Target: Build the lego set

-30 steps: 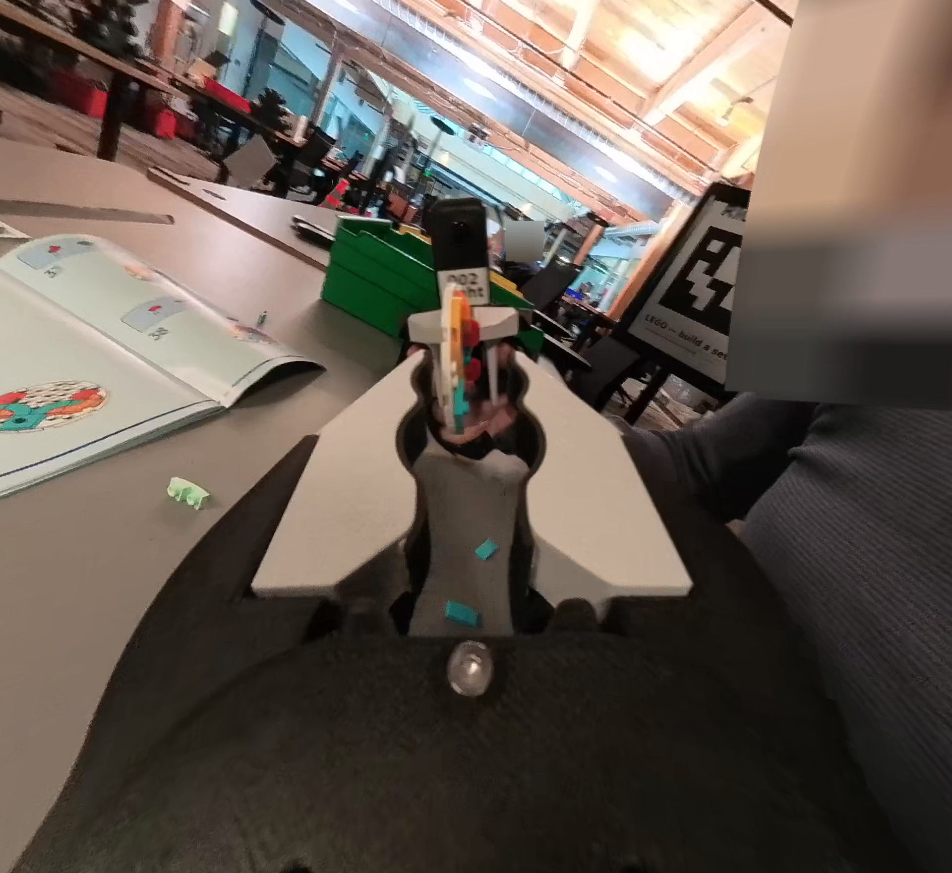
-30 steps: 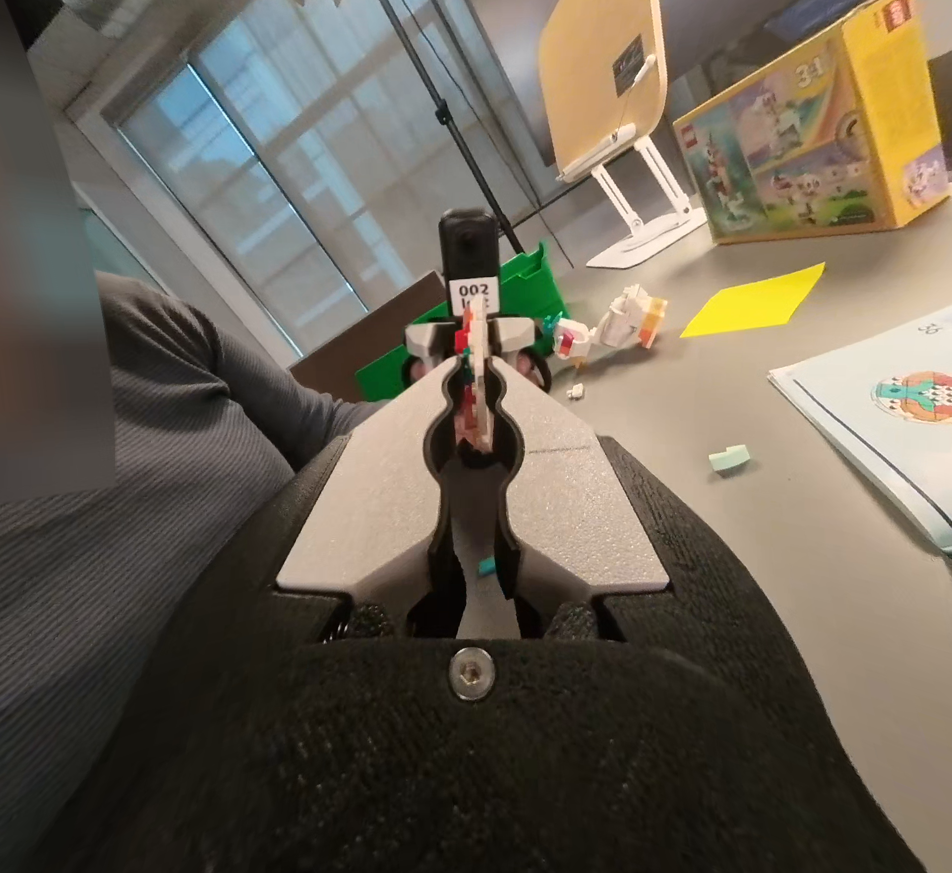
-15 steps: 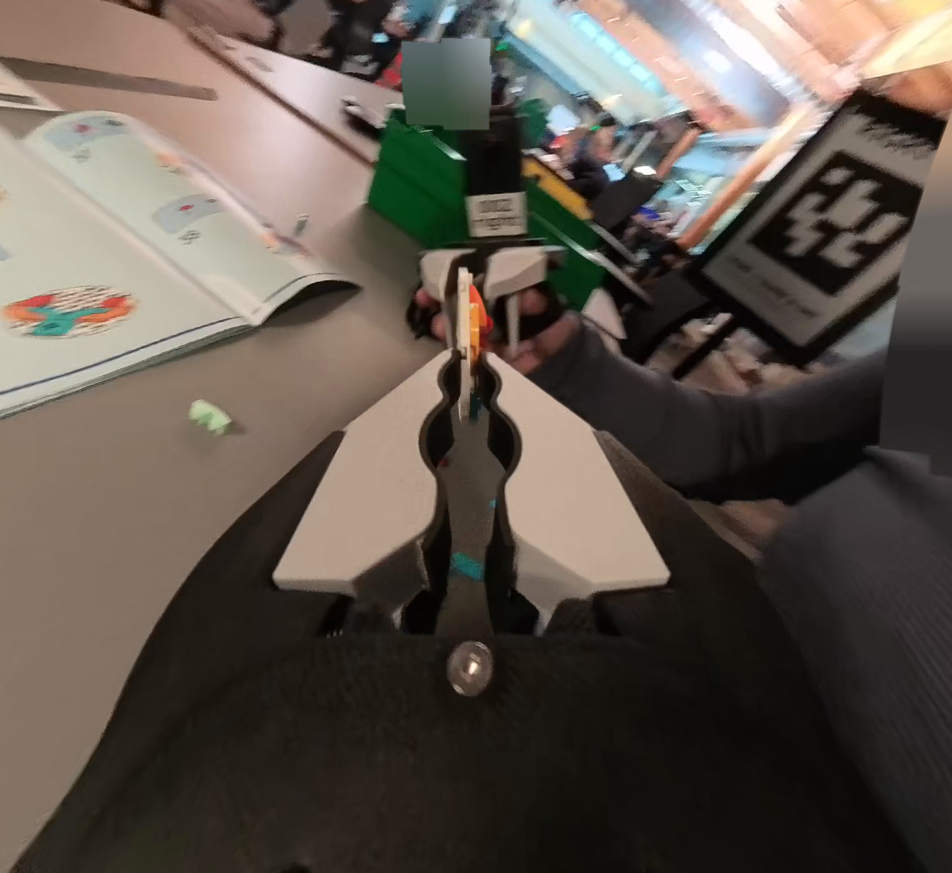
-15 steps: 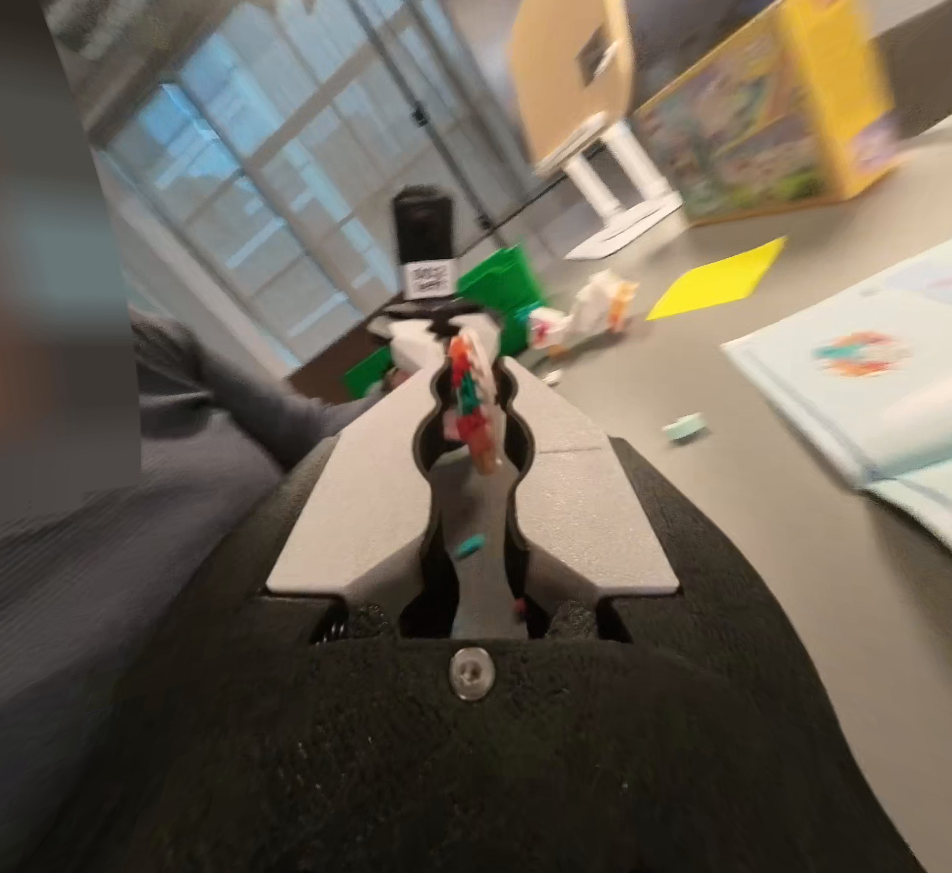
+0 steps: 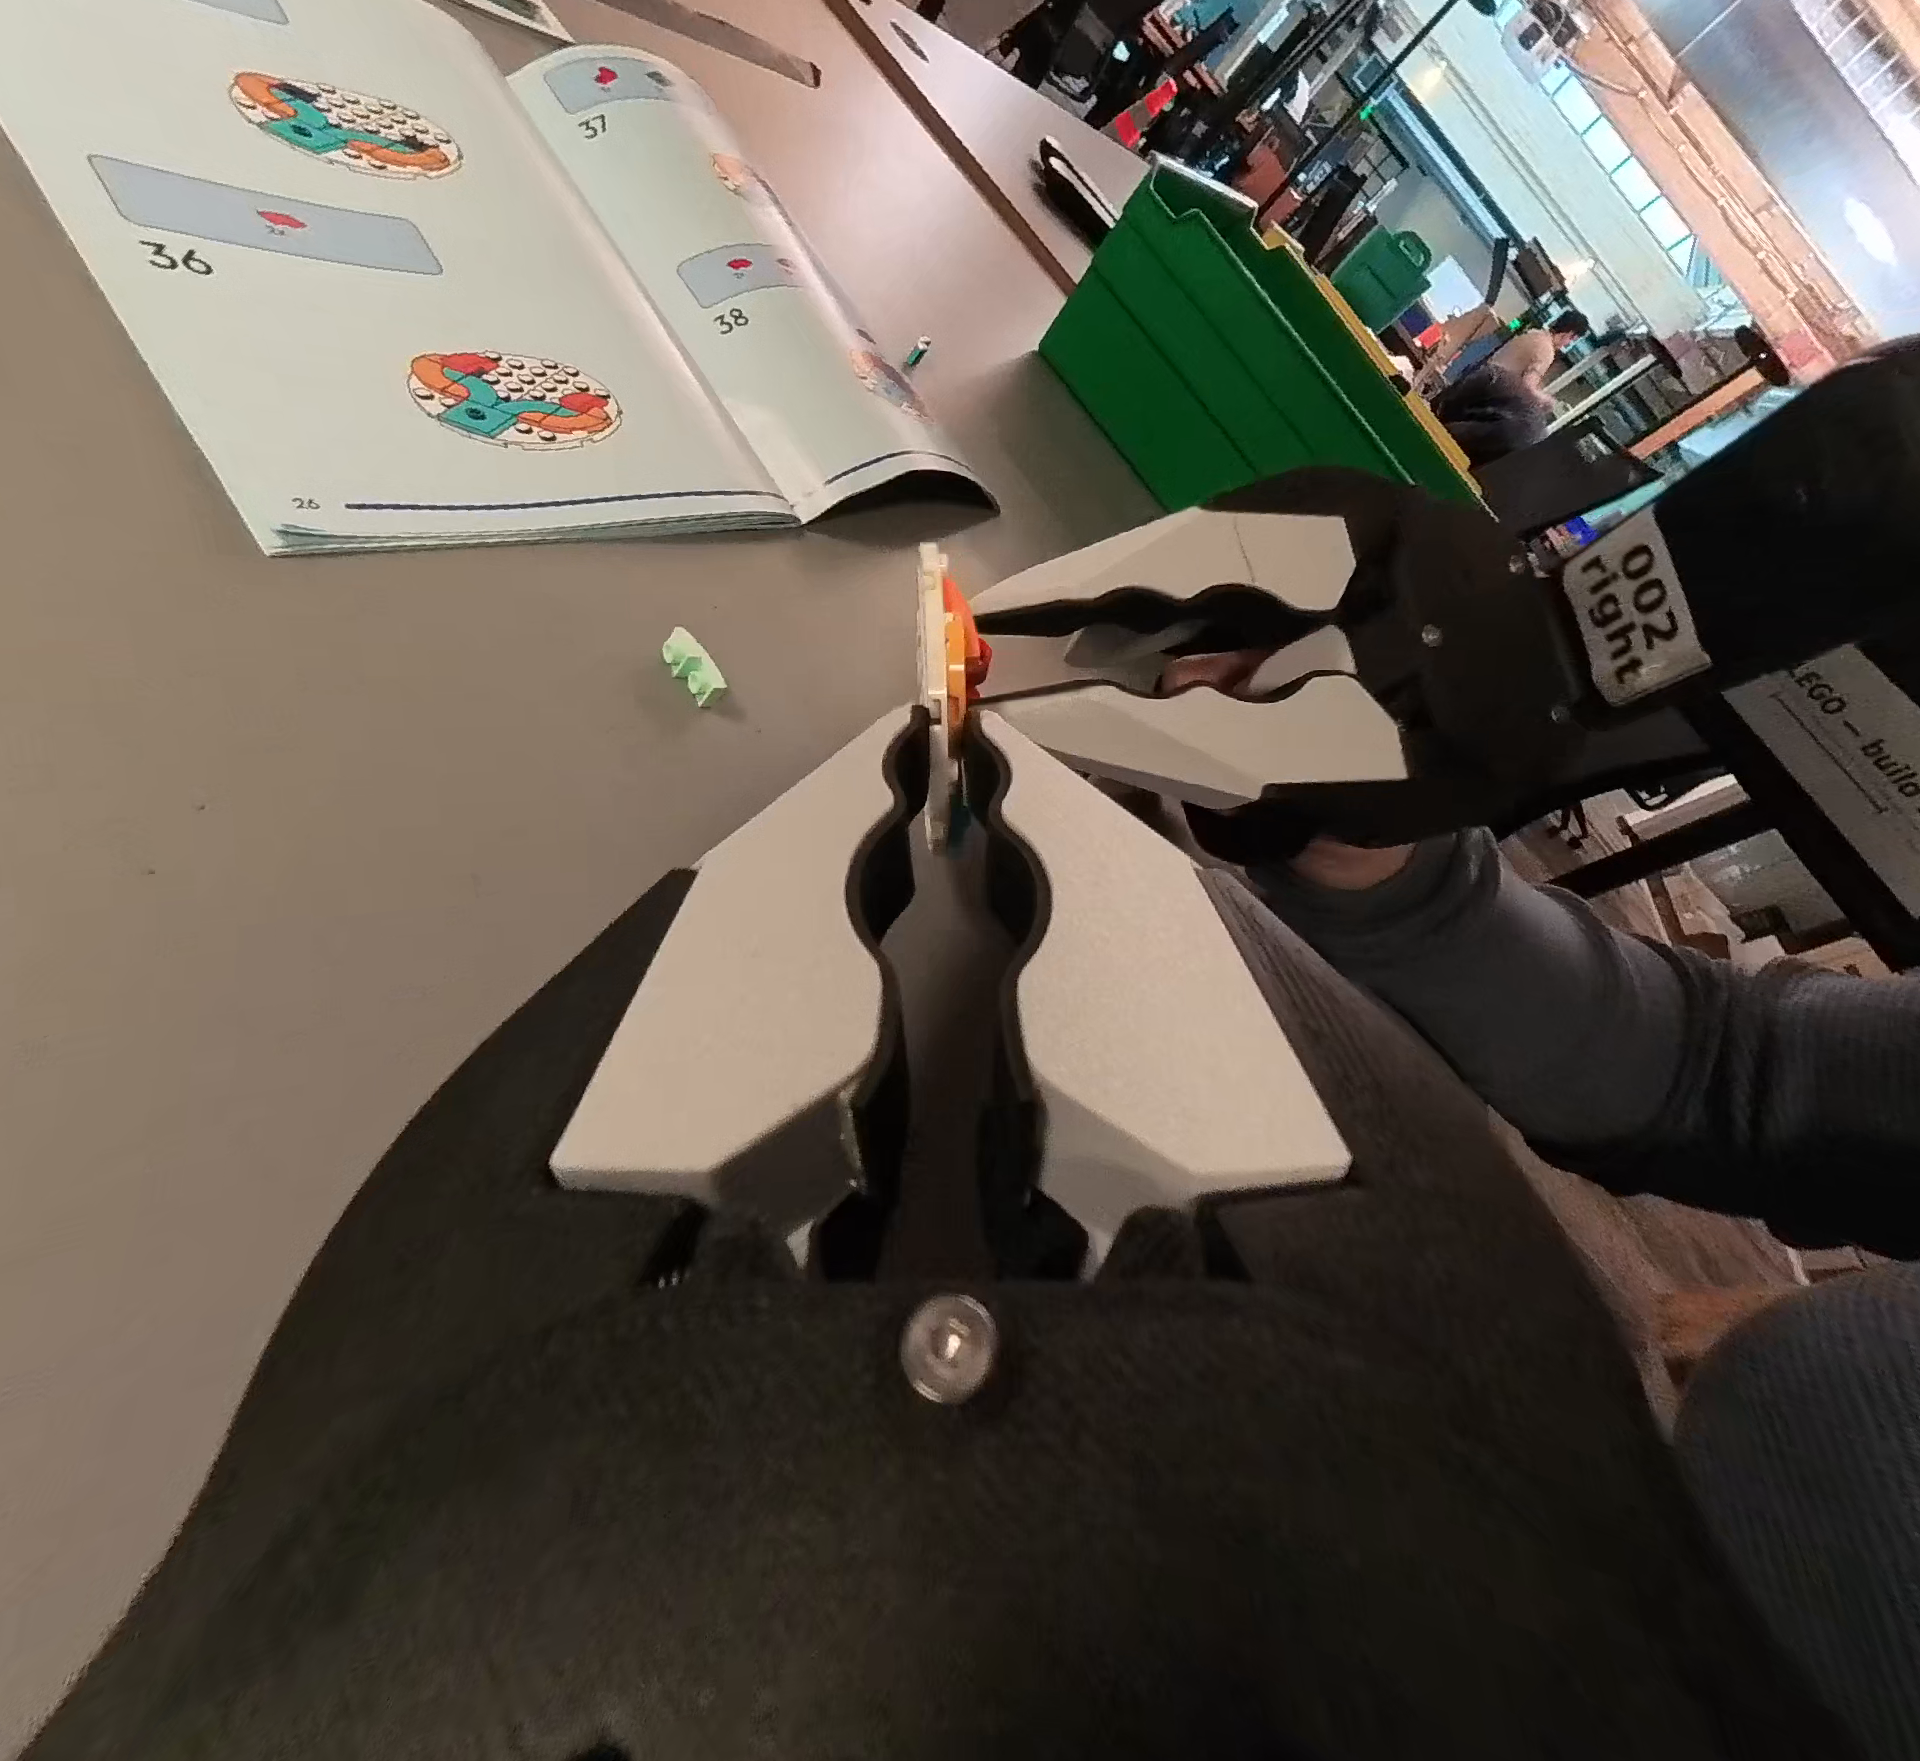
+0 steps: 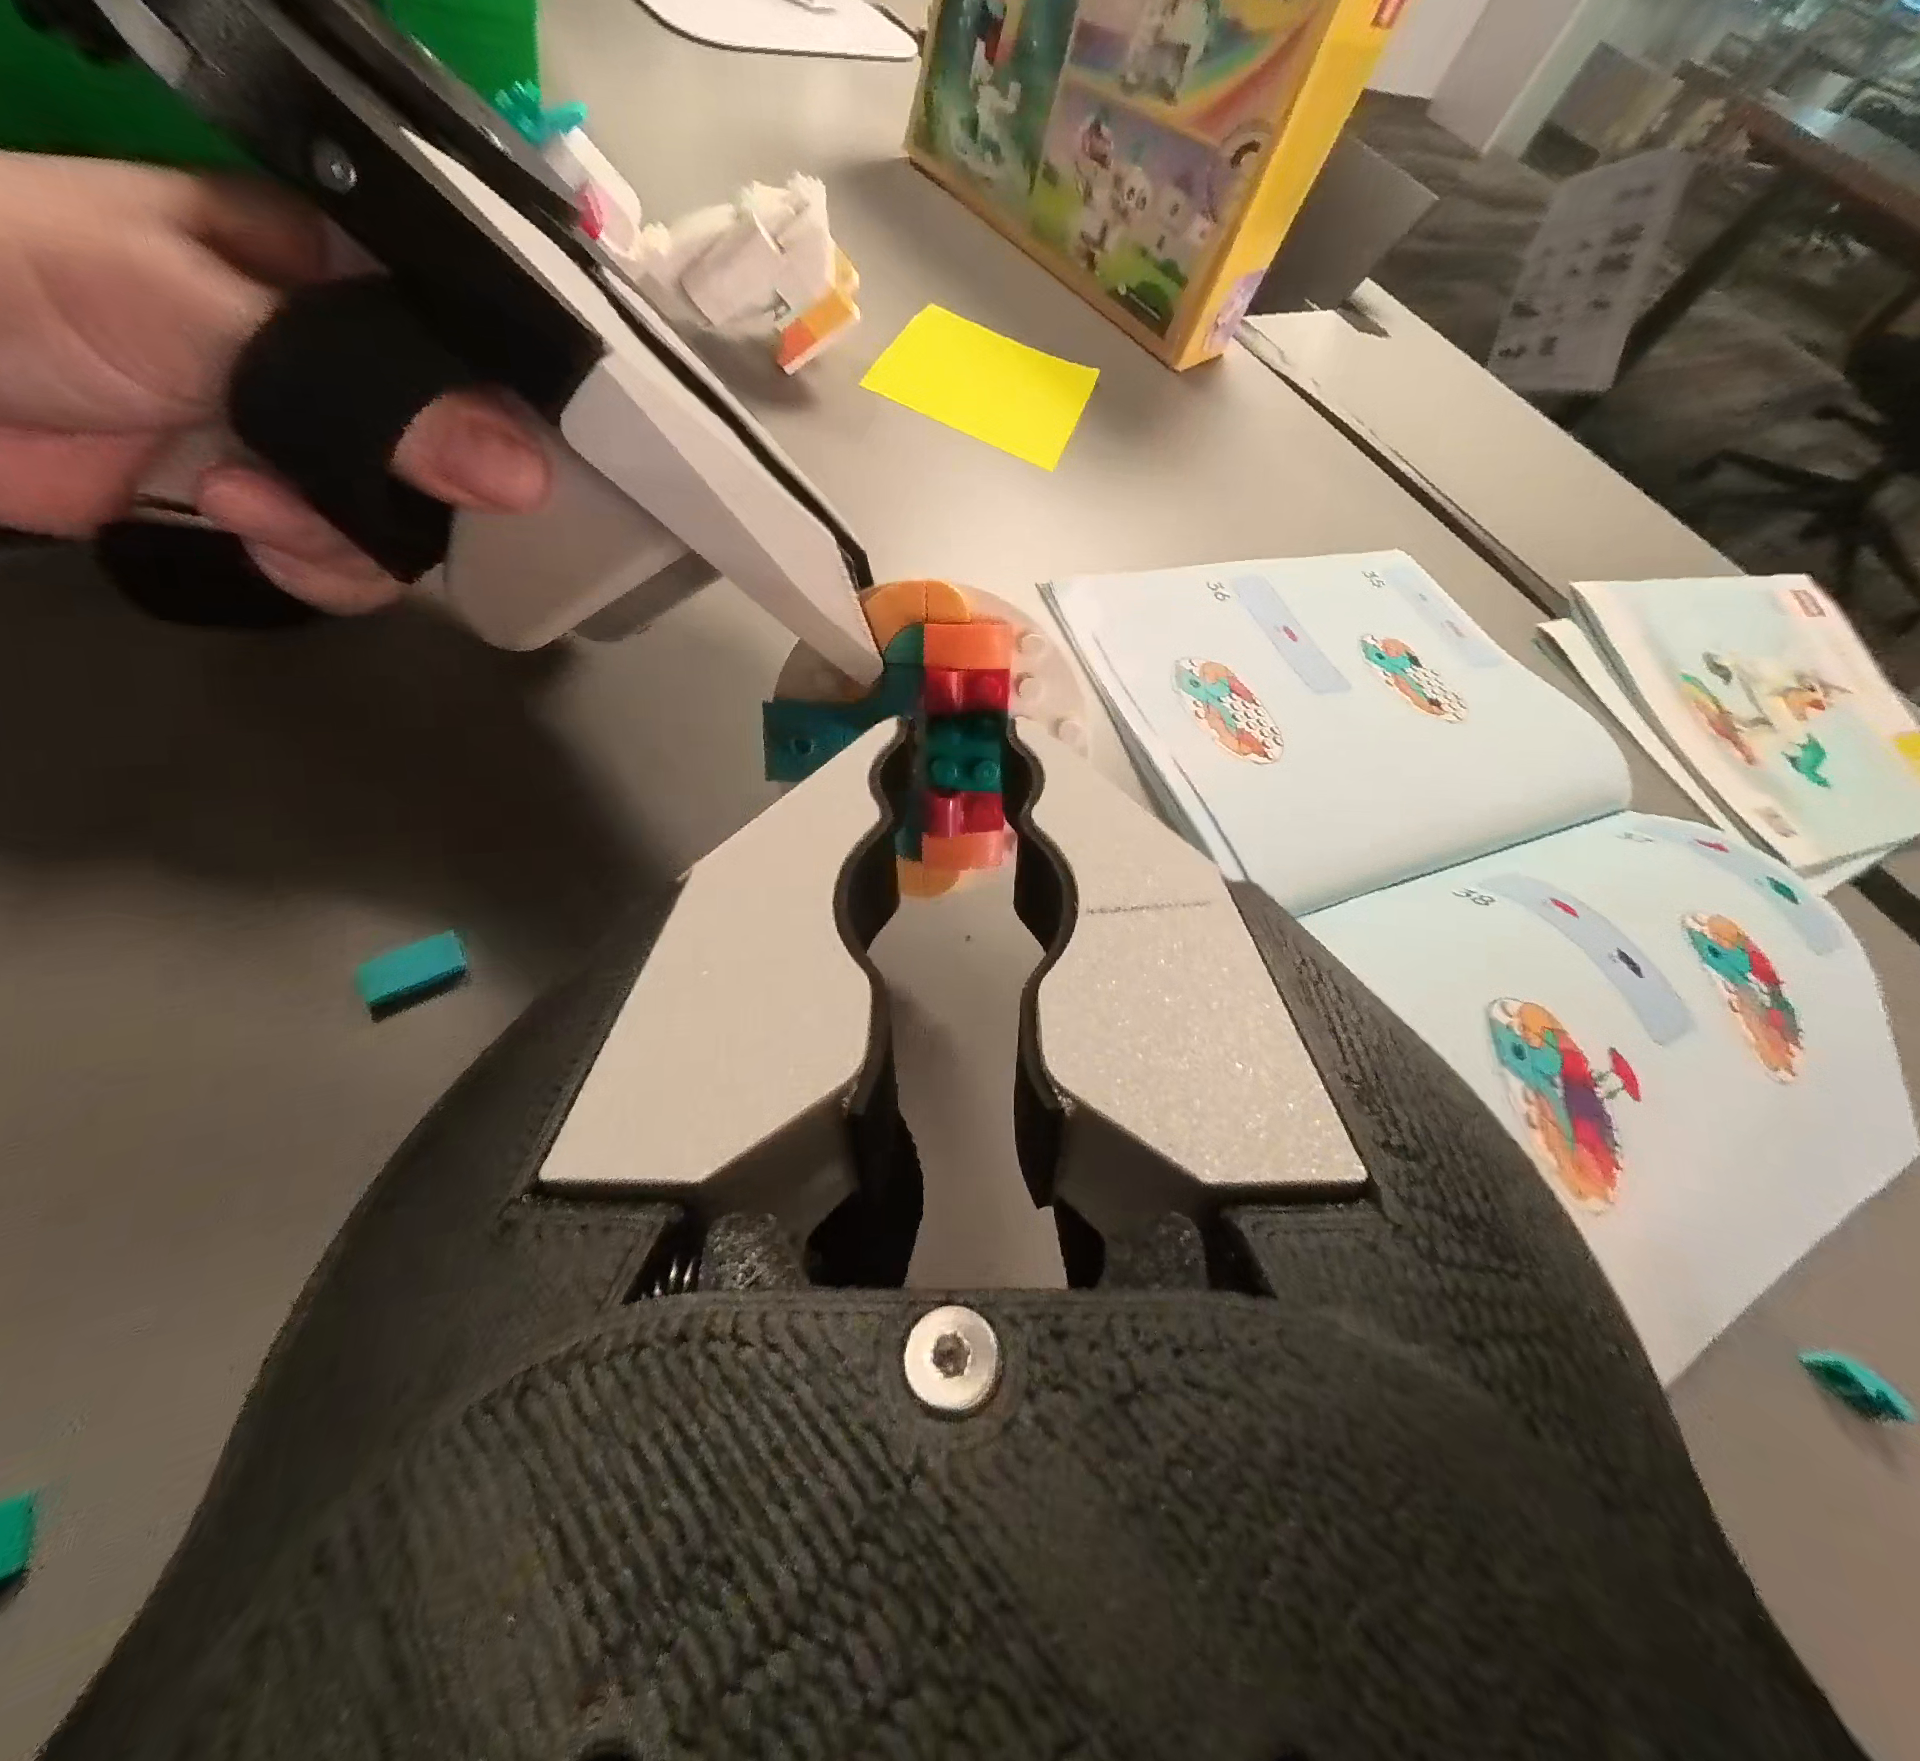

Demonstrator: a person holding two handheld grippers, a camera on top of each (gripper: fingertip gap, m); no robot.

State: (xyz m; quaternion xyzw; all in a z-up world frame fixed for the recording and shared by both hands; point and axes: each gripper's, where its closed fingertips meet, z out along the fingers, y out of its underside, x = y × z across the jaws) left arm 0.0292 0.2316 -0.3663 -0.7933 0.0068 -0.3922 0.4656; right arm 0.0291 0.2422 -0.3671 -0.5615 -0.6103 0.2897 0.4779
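Gripping a round white lego disc (image 5: 938, 672) edge-on, the left gripper (image 5: 951, 766) is pinching it above the grey surface (image 5: 312, 776), lower than a second ago, when both grippers were pointing up toward the ceiling. The right gripper (image 6: 951, 776), now turned side-on to the left one, is closing on the red, teal and orange bricks (image 6: 961, 735) on the disc's face. An open instruction booklet (image 5: 416, 257) is lying nearby.

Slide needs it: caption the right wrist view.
Both grippers pinch the round lego disc beside the open instruction booklet.
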